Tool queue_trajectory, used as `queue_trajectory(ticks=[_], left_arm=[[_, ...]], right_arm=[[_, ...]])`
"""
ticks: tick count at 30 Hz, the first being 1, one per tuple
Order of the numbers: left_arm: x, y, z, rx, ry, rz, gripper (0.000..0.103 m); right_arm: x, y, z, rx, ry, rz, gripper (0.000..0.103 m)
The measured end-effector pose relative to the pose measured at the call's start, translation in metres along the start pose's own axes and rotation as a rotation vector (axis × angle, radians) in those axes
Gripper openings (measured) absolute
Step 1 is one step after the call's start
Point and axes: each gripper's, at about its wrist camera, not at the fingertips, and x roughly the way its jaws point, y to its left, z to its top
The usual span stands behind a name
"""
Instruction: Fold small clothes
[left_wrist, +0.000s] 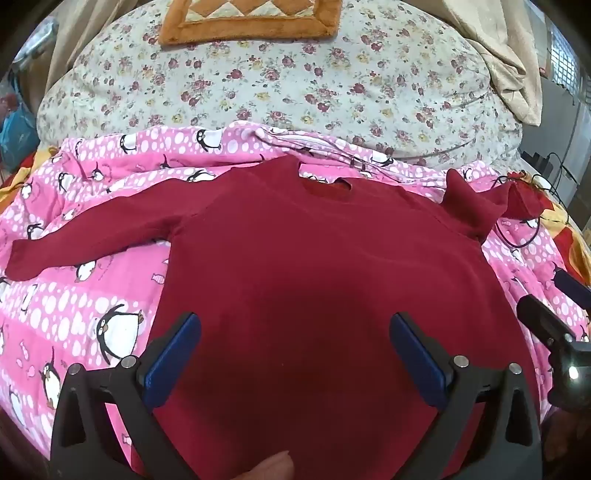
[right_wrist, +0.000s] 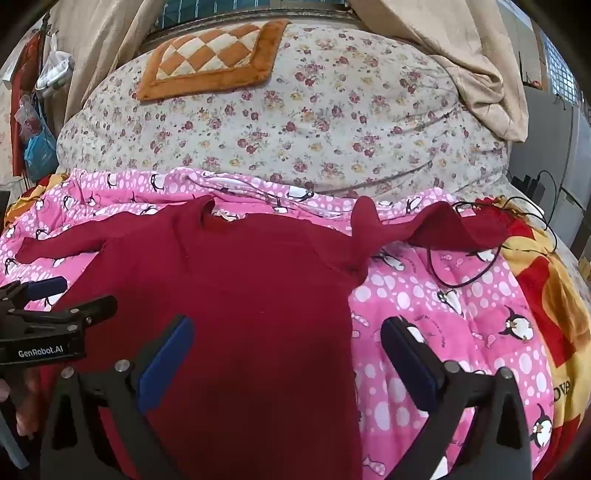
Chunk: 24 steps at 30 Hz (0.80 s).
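Note:
A small dark red long-sleeved sweater (left_wrist: 317, 258) lies flat, neck away from me, on a pink penguin-print blanket (left_wrist: 74, 302). Its left sleeve (left_wrist: 92, 225) stretches out flat; its right sleeve (left_wrist: 476, 203) is crumpled and humped. My left gripper (left_wrist: 295, 332) is open and empty above the sweater's lower body. My right gripper (right_wrist: 288, 336) is open and empty over the sweater's (right_wrist: 240, 295) right side edge, one finger over the sweater, the other over the blanket (right_wrist: 443, 332). Each gripper also shows at the edge of the other's view.
A floral duvet (left_wrist: 295, 85) is heaped behind the blanket, with an orange checked cushion (right_wrist: 214, 59) on top. A black cable (right_wrist: 461, 273) lies on the blanket near the right sleeve. A red and yellow blanket (right_wrist: 546, 314) lies at the right.

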Motion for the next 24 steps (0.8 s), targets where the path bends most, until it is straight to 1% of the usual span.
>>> queue_trajectory(ticks=[1,2,5,8,12,16,24], left_arm=[[0.000,-0.001,0.000,0.007,-0.003,0.002,0.090],[0.006,-0.002,-0.003,0.010,0.010,0.010,0.090],[0.007,-0.002,-0.001,0.008,0.017,0.006,0.090],[0.005,-0.003,0.001,0.015,0.012,0.005,0.090],[0.001,-0.007,-0.001,0.017,0.002,0.010,0.090],[0.003,-0.006,-0.003,0.016,0.002,0.010,0.090],[0.004,-0.005,-0.004,0.017,0.003,0.008,0.090]], right_arm=[[0.000,0.001,0.000,-0.018,0.006,-0.015,0.103],[0.000,0.001,0.000,-0.017,0.006,-0.017,0.103],[0.001,0.001,0.000,-0.023,0.009,-0.019,0.103],[0.002,0.001,0.000,-0.012,0.005,-0.023,0.103],[0.011,-0.009,-0.006,0.002,0.014,-0.026,0.103],[0.005,-0.002,-0.001,0.002,0.008,-0.023,0.103],[0.006,0.002,-0.001,0.004,0.010,-0.018,0.103]])
